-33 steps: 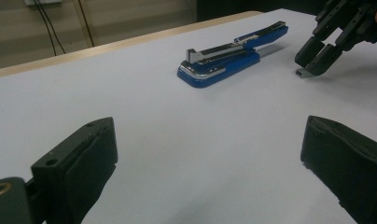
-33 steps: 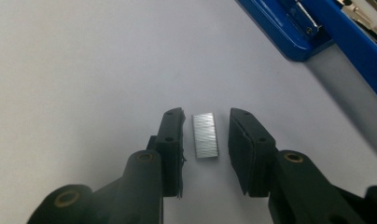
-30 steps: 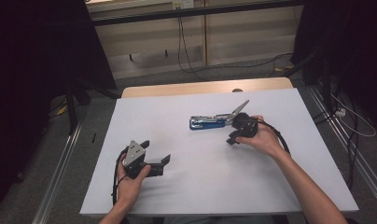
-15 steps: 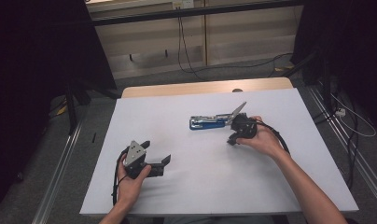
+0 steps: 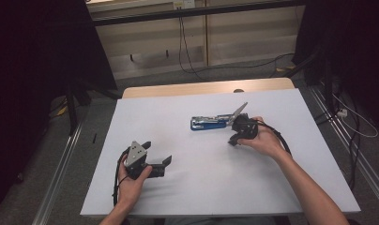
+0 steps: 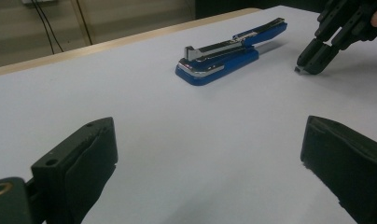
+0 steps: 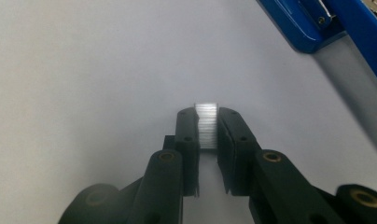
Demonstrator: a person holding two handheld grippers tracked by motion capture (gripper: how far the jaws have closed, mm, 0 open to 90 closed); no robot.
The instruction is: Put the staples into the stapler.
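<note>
Gripping a strip of staples (image 7: pixel 206 125) in the right claw (image 7: pixel 206 122)
Silvery, ribbed strip pinched upright beside the open blue stapler (image 5: pixel 210 123); left claw (image 6: pixel 210 154) gapes wide over the white surface (image 5: pixel 178 112).

text: none legible | labels: none | numbers: none | signs: none

The stapler (image 6: pixel 228 53) is glossy blue plastic with shiny metal; the staple strip (image 7: pixel 207 125) is bright ribbed metal; the bench (image 5: pixel 187 117) is matt white, its far edge wood.
</note>
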